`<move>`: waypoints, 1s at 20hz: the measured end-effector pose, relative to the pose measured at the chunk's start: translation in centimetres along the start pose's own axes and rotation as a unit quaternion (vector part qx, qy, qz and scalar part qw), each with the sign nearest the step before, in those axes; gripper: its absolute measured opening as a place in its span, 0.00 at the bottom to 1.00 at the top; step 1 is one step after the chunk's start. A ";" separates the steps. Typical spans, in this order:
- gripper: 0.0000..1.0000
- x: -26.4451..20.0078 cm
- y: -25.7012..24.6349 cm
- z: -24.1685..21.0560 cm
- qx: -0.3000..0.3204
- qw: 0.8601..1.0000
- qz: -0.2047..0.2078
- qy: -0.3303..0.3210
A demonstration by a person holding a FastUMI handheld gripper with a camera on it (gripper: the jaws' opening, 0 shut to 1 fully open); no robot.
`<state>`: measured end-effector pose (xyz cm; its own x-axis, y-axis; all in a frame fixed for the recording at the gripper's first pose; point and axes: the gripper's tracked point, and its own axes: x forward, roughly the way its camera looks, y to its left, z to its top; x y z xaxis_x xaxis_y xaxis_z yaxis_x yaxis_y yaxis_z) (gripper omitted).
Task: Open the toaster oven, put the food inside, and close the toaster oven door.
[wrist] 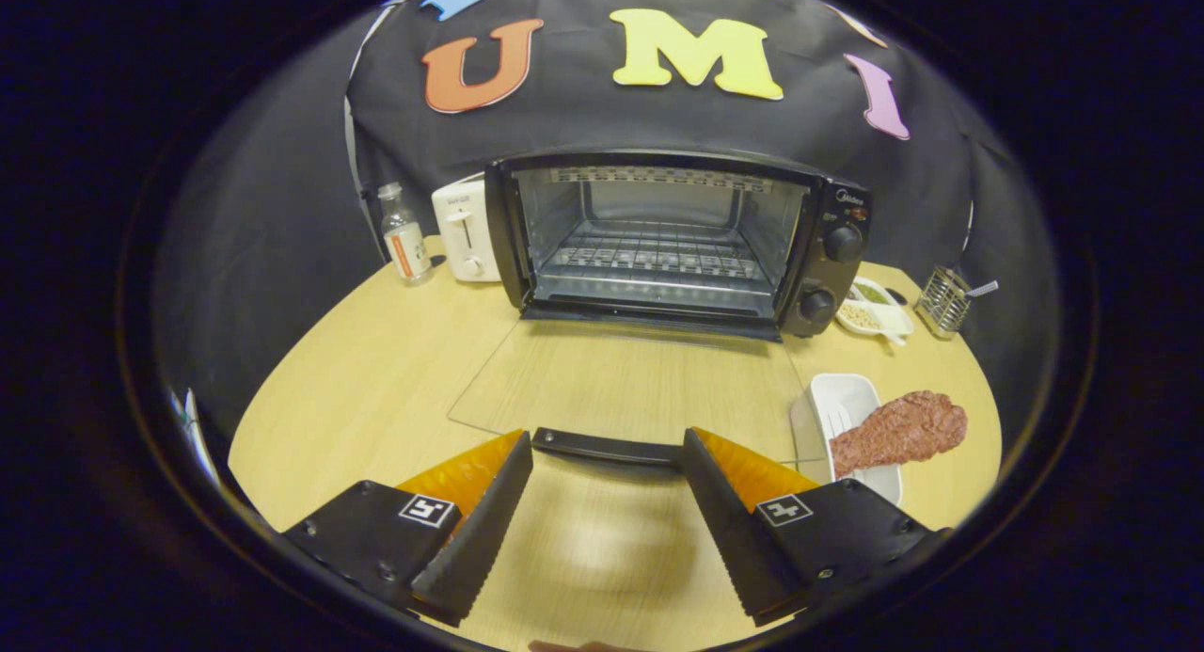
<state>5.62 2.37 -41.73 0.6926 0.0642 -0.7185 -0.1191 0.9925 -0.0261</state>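
Observation:
The black toaster oven [828, 257] stands at the back of the wooden table with its cavity and wire rack [654, 257] exposed. Its glass door [621, 389] lies folded down flat toward me, and the door's black handle [602, 448] runs across just ahead of my fingertips. My gripper [607, 454] is open, its two black fingers spread wide either side of the handle, not pressing on it. The food, a reddish-brown piece of meat [901, 431], rests over a white tray [851, 393] to the right of the door, beside my right finger.
Left of the oven stand a white toaster [463, 230] and a clear bottle [404, 233]. Right of it are a small white dish with seeds [875, 309] and a wire holder [943, 301]. The table's edge [282, 389] curves round on the left.

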 end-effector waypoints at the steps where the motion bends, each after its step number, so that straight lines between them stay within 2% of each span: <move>1: 1.00 -0.7 -0.3 0.6 -0.004 1.000 0.002 -0.006; 4: 1.00 -3.0 -1.5 2.2 0.010 1.000 0.014 -0.020; 10: 1.00 -6.3 -8.6 5.2 0.029 0.999 -0.015 -0.033; 13: 1.00 -7.1 -12.4 5.8 0.044 0.999 -0.020 -0.023; 17: 1.00 -6.9 -18.3 5.6 0.069 0.996 -0.050 -0.005; 20: 0.98 -6.4 -20.3 4.3 0.106 0.993 -0.031 0.033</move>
<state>6.66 -17.77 -33.67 0.6447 0.0025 -0.7644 0.0791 0.9944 0.0700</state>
